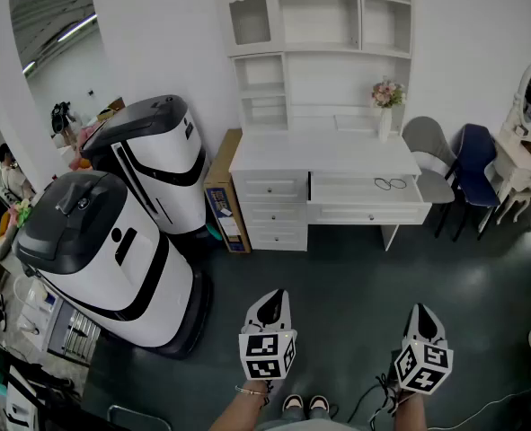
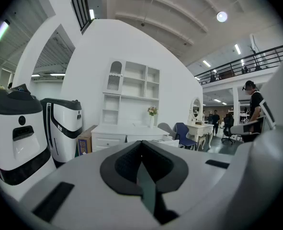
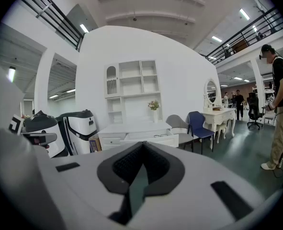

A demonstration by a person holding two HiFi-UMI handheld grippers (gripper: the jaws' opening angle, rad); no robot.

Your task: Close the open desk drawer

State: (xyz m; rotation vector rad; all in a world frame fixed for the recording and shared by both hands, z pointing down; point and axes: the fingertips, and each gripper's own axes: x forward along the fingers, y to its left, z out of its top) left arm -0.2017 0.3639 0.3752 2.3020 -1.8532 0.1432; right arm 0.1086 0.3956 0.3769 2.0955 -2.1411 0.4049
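Note:
A white desk (image 1: 323, 155) with a shelf hutch stands against the far wall. Its wide right-hand drawer (image 1: 368, 212) is pulled out, and a pair of glasses (image 1: 390, 184) lies inside it. The drawer (image 3: 151, 139) also shows in the right gripper view, low behind the jaws. My left gripper (image 1: 274, 294) and right gripper (image 1: 420, 310) hang side by side over the dark floor, well short of the desk. Each gripper's jaws are shut, with nothing between them. In the left gripper view the desk (image 2: 117, 131) shows just above the jaws.
Two big white-and-black machines (image 1: 153, 164) (image 1: 94, 250) stand left of the desk, with a cardboard box (image 1: 222, 196) between. Right of the desk are a grey chair (image 1: 429, 155), a blue chair (image 1: 476, 164) and a white dressing table (image 1: 527, 155). A person (image 3: 280, 109) stands at right.

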